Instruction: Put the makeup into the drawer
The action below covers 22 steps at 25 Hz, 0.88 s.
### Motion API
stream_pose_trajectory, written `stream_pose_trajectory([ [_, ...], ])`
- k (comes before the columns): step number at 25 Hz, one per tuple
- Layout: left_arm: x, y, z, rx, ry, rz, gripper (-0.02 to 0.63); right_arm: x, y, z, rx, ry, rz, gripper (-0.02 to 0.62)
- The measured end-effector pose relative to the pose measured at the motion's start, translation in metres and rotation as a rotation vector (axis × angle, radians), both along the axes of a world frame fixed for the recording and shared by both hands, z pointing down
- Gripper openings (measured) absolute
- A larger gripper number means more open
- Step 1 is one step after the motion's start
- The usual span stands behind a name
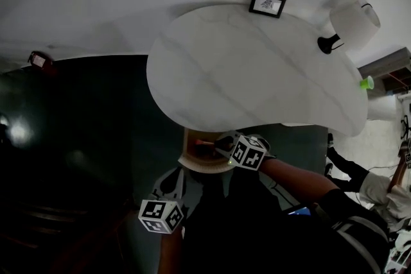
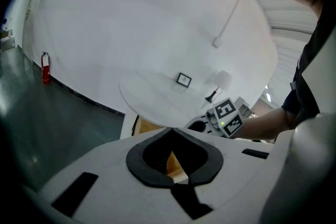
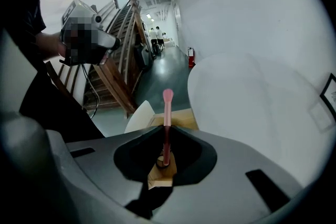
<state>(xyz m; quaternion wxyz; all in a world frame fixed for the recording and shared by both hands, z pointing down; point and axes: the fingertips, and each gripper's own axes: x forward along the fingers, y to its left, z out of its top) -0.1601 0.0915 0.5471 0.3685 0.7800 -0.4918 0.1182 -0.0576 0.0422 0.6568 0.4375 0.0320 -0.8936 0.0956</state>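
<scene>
Gripping a pink makeup stick (image 3: 167, 107), your right gripper (image 3: 167, 131) hangs at the open drawer (image 1: 192, 162) under the near edge of the white table (image 1: 257, 67).

Its jaws are clenched on the stick's lower part, and the rounded pink tip juts straight out beyond them. The drawer's wooden inside shows just below the jaws. From your head camera, that gripper's tip sits over the drawer, right at the table's edge. Your left gripper (image 2: 171, 131) is lower and to the left, near the drawer but apart from it. Its jaw tips are pressed together with nothing between them, and it points toward the drawer and the other gripper. A small framed picture (image 1: 267, 4) stands at the table's far edge.
</scene>
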Motion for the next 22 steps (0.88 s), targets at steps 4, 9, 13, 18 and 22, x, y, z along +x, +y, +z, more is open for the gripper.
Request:
stream_pose_trajectory([
  [4,0.005,0.000,0.006,-0.014,0.004,0.018,0.011,0.003,0.000,0.014,-0.012,0.014,0.014,0.048],
  [9,0.006,0.000,0.013,-0.029,0.000,0.034,0.011,0.003,0.003,0.026,-0.025,0.017,0.030,0.048],
  [13,0.009,0.000,0.015,-0.032,-0.001,0.034,0.011,0.007,0.007,0.033,-0.031,0.020,0.034,0.048],
  [18,0.016,0.001,0.017,-0.047,0.002,0.047,0.011,0.014,0.006,0.038,-0.038,0.028,0.043,0.048],
  [22,0.020,-0.004,0.020,-0.054,0.000,0.053,0.011,0.017,0.001,0.042,-0.035,0.031,0.050,0.048],
])
